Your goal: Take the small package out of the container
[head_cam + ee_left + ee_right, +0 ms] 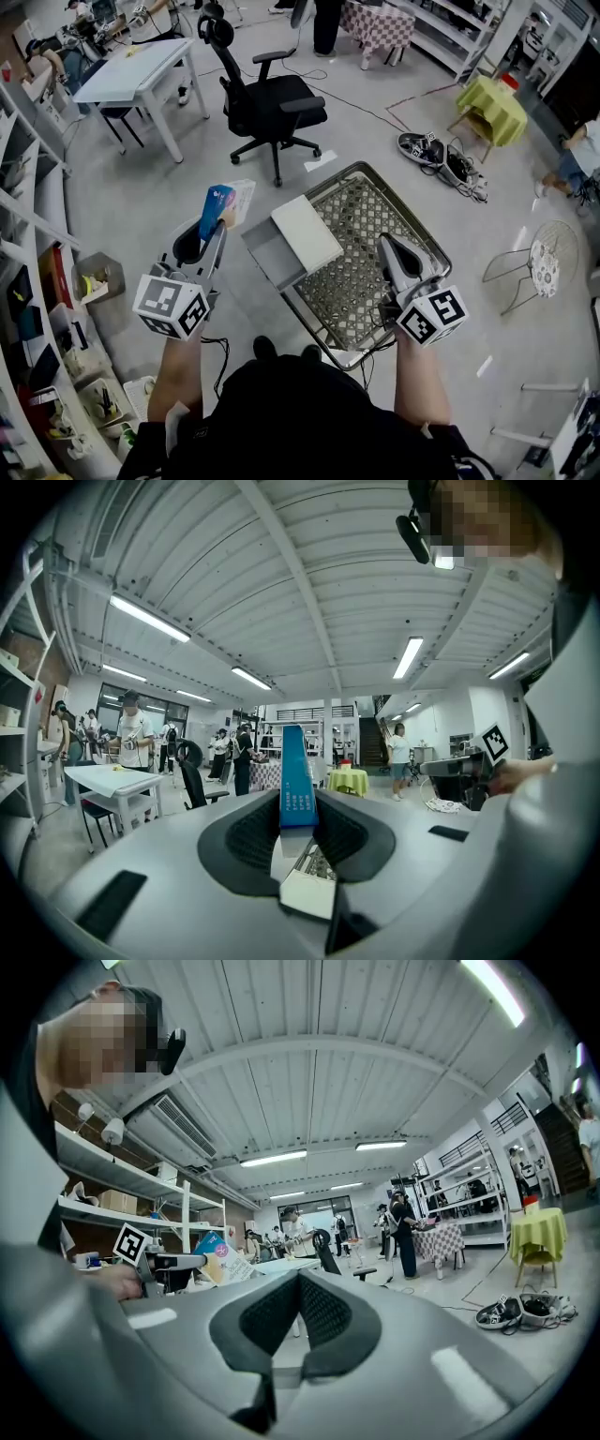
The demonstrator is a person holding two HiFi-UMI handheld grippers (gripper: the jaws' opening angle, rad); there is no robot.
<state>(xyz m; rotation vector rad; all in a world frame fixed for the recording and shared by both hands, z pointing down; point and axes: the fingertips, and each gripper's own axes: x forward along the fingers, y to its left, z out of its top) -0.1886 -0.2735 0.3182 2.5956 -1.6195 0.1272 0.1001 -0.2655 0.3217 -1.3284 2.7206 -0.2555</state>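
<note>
**Left tongs are pinching the small package, well clear of the container**

The left tongs (221,225) are clamping the small package (296,775) across its two flat faces near the bottom edge, so most of the blue pack is sticking up past the tips. The grey container (267,261) is sitting lower down, off to the right of those tongs, on the mesh counter (356,281). The right tongs (298,1281) are pressed together on nothing, hanging over the mesh just right of the container. I'm guessing the pack is light and thin, and its glossy print is probably making it a bit slippery. It's probably easy to crease too. Gripped that low it could be pivoting, so I'd be going for mid-height on the flat faces with gentle pressure.
</note>
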